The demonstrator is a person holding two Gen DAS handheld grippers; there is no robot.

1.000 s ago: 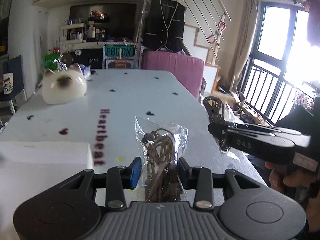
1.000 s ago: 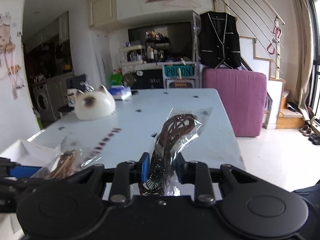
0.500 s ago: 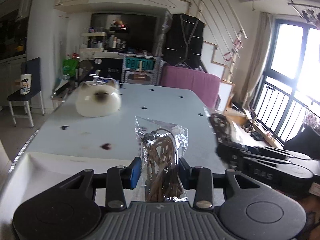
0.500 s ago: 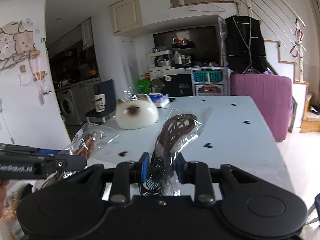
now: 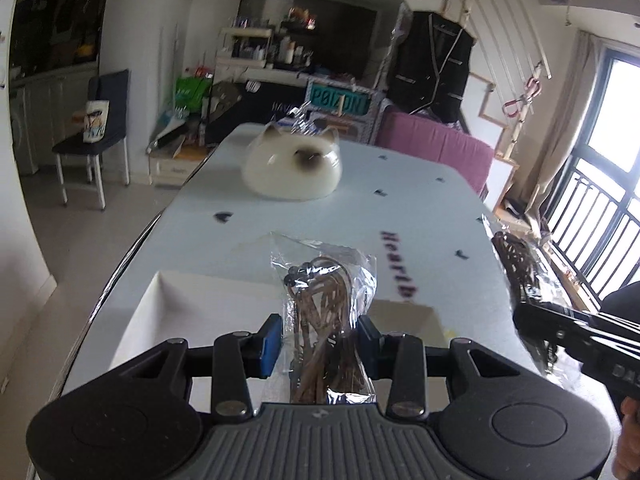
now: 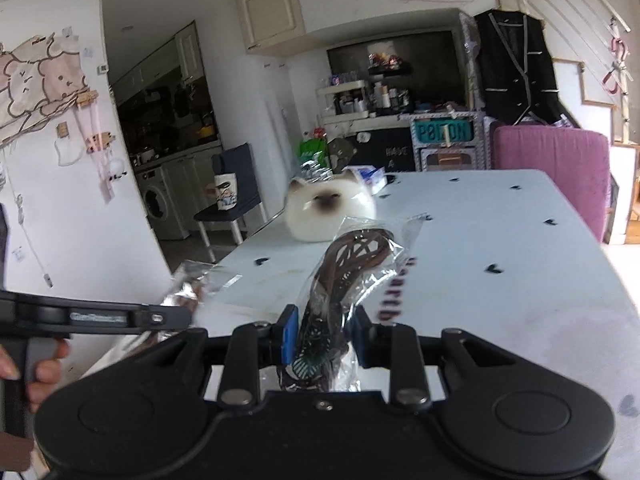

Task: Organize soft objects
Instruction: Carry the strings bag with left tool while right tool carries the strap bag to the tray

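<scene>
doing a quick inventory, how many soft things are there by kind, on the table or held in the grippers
Clear bags of cord: 2, a light brown cord bag in the left gripper and a dark brown cord bag in the right gripper
Cat-face plush: 1, the cat plush on the table
Total: 3

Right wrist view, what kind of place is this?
Most likely a lived-in home, an open kitchen and dining area: a washing machine under the counter, a long white table, and a jacket hanging by the staircase.
</scene>
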